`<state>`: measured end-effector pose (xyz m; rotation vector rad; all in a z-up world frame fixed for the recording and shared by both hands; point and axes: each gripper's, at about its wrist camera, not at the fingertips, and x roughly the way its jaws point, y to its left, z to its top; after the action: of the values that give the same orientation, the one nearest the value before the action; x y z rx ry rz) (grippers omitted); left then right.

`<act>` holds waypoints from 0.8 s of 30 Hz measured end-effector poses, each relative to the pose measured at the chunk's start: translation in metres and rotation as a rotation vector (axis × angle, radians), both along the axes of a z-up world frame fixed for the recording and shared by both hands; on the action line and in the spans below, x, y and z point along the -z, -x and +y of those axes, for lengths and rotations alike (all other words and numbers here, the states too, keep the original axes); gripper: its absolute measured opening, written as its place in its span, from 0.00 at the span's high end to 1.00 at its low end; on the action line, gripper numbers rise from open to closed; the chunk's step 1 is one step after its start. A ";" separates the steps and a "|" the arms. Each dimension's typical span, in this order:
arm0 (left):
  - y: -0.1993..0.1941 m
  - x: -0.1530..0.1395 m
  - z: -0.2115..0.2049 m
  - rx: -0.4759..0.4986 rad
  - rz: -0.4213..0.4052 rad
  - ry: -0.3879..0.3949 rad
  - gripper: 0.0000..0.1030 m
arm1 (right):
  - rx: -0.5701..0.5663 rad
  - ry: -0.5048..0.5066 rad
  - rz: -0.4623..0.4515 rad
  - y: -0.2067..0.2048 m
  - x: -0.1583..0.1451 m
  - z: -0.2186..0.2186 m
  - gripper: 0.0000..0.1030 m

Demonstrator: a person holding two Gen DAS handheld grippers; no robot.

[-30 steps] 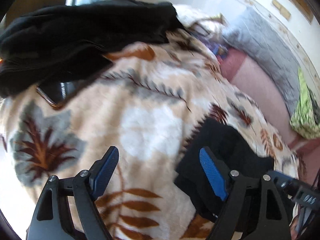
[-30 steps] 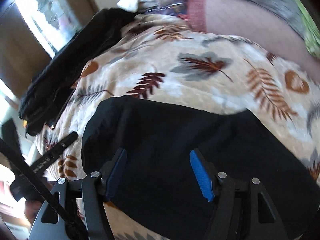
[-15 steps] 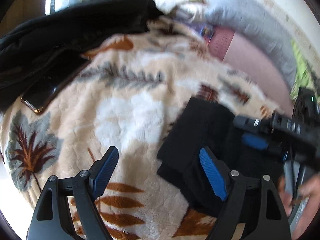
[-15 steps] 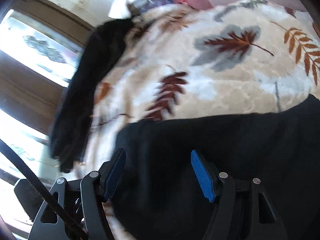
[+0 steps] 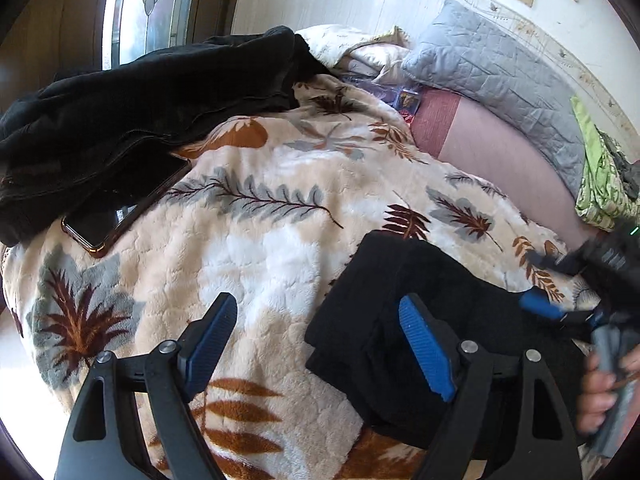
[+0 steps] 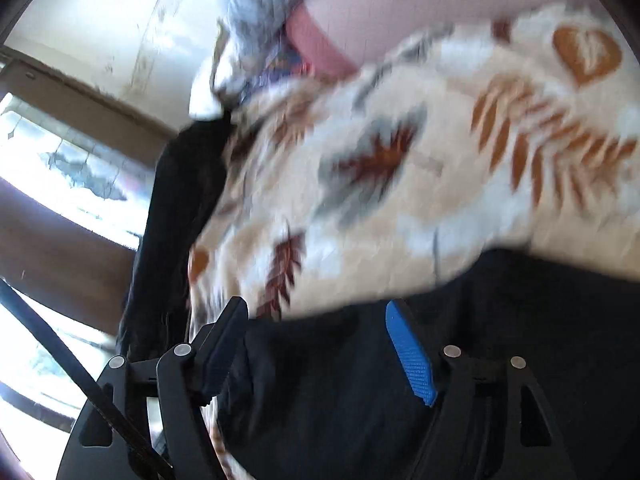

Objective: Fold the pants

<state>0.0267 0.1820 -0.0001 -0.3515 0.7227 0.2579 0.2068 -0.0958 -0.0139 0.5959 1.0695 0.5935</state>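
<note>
The folded black pants [image 5: 404, 312] lie on the leaf-patterned blanket [image 5: 260, 248], at the lower right of the left wrist view. My left gripper [image 5: 316, 344] is open and empty, hovering above the blanket with its right finger over the pants' left edge. My right gripper [image 5: 560, 312] shows at the right edge of that view, held by a hand above the pants. In the blurred right wrist view the right gripper [image 6: 320, 340] is open and empty just above the black pants [image 6: 400, 380].
A black jacket [image 5: 132, 120] lies at the blanket's far left, with a phone [image 5: 120, 212] beside it. A grey quilted pillow [image 5: 500, 80], a pink sheet [image 5: 500, 152] and a green cloth [image 5: 600, 184] lie at the back right. A window is behind the jacket.
My left gripper has pulled back, showing more of the bed. My right gripper has swung and tilted over the pants, blurring its view. Both stayed open.
</note>
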 end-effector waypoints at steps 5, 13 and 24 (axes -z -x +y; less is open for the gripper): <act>0.001 0.001 0.002 -0.006 -0.002 0.016 0.20 | 0.154 0.132 0.008 -0.018 0.037 -0.048 0.55; 0.004 -0.005 -0.018 0.069 -0.046 -0.016 0.20 | 0.438 0.143 -0.016 0.034 -0.001 -0.161 0.33; 0.011 0.007 -0.117 0.358 -0.008 -0.183 0.19 | 0.567 0.198 -0.092 0.173 0.030 -0.259 0.51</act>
<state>0.0154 0.0654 -0.0070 -0.0458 0.7348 -0.0168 0.0339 -0.3553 -0.0435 0.6542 0.8089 0.0187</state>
